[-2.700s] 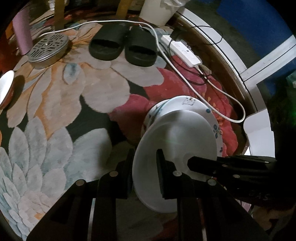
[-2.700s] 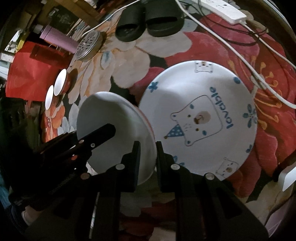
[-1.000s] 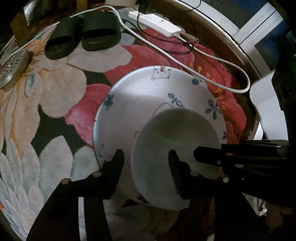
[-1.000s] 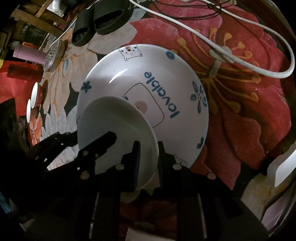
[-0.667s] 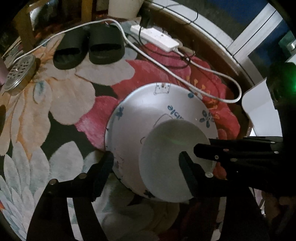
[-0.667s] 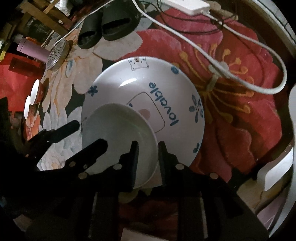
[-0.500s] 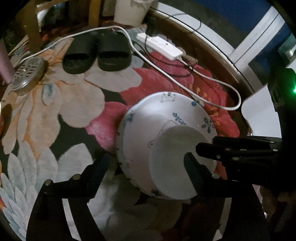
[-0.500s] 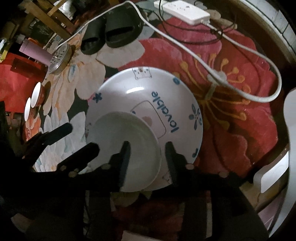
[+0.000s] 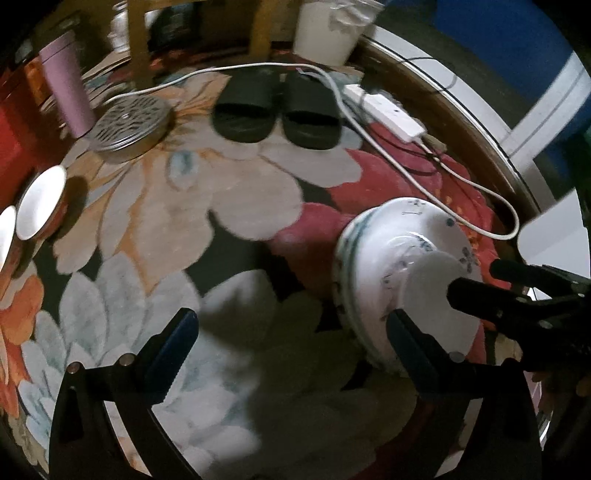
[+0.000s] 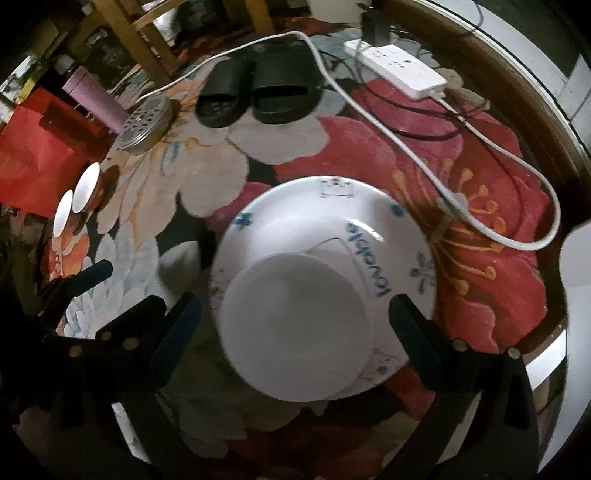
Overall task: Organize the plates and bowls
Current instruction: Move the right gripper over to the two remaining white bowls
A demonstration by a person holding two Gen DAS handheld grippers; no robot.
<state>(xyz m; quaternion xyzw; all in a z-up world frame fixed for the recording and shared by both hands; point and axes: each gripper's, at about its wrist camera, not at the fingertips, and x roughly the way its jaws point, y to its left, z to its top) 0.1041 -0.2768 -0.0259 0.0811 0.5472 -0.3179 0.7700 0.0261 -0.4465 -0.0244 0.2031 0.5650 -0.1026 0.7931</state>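
A small plain white plate (image 10: 295, 332) lies on a large white plate (image 10: 332, 221) printed with a blue bear and flowers, on the flowered carpet. My right gripper (image 10: 293, 321) hovers above them. Its jaws are opening wide, and the small plate shows between the fingers with neither pad touching it. My left gripper (image 9: 291, 332) is to the left of the stack over bare carpet, jaws opening with nothing between them. In the left wrist view the small plate (image 9: 432, 295) and large plate (image 9: 369, 266) sit at the right, under the right gripper (image 9: 476, 278). Two small bowls (image 9: 40, 206) stand at the far left.
Black slippers (image 9: 277, 110), a white power strip (image 10: 399, 70) with a looping white cable (image 10: 480, 214), a perforated metal lid (image 9: 129, 122) and a pink bottle (image 9: 68, 92) lie at the back. A red box (image 10: 37, 147) is at the left. Wooden legs and a white bucket (image 9: 328, 33) stand behind.
Both grippers let go of the small white plate, which now rests on the large plate. Both jaws spread wide and rose. The left gripper drew away to the left.
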